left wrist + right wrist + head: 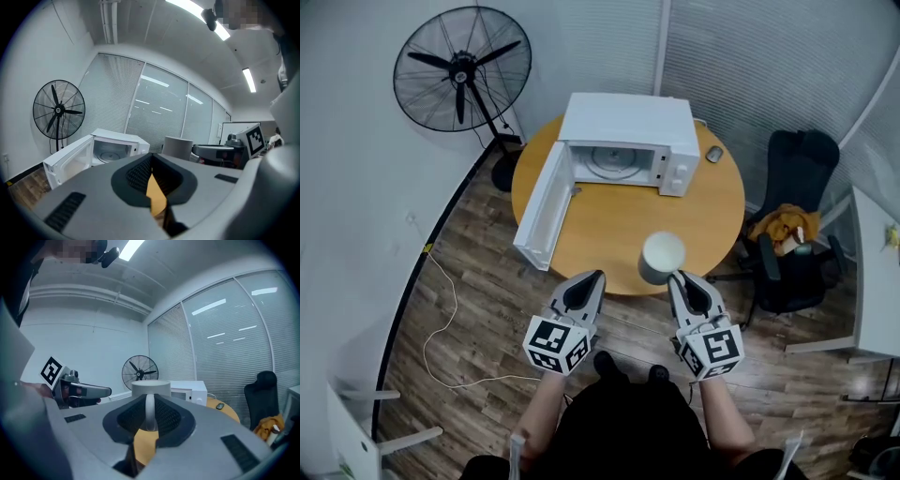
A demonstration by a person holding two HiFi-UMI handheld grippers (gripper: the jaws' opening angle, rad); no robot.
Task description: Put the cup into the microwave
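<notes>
My right gripper (pixel 149 404) has its jaws pinched on the handle of the pale grey cylindrical cup (pixel 661 255), at the near edge of the round orange wooden counter (pixel 609 225). The open white microwave (pixel 628 122) lies ahead and slightly left, at the far edge. The jaws of my left gripper (pixel 151 159) are together, empty.

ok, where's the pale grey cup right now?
Head view, right of centre: the pale grey cylindrical cup is over the near edge of the round wooden table, its handle gripped by the right gripper, in front of the open white microwave.
</notes>
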